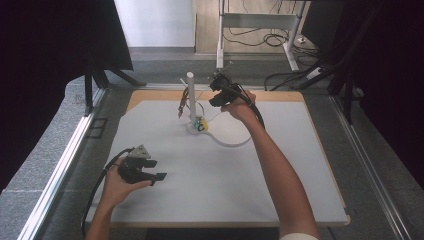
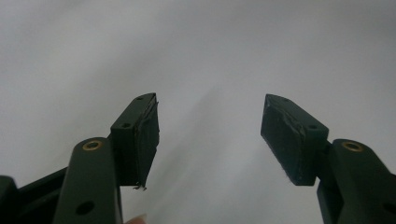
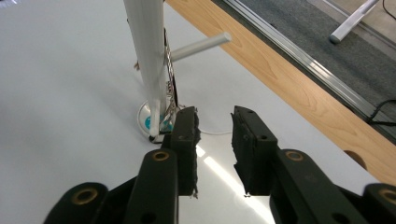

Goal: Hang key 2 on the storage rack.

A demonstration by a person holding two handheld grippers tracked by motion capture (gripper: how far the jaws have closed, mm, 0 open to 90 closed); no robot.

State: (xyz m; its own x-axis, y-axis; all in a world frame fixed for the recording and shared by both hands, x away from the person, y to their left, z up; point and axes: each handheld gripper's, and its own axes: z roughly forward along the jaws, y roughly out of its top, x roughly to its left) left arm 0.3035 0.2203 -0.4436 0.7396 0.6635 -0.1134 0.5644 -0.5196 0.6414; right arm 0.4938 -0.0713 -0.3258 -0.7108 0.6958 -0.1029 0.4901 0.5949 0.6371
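Jewellery is hanging from a white stand point(image 1: 190, 100) at the far middle of the white table point(image 1: 225, 190): a thin chain point(image 3: 170, 91) draped off its side peg point(image 3: 201, 45), looking light, limp and prone to slipping or snagging. The right gripper point(image 3: 215, 140) is hovering just beside the post, jaws parted with nothing between them. The left gripper point(image 1: 150, 172) is resting near left, jaws spread wide. Pinching the chain close under the peg is looking safest.

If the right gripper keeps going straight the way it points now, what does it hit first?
Probably the white table surface just beside the white upright post's round base; the right gripper aims down past the post, though depth is unclear.
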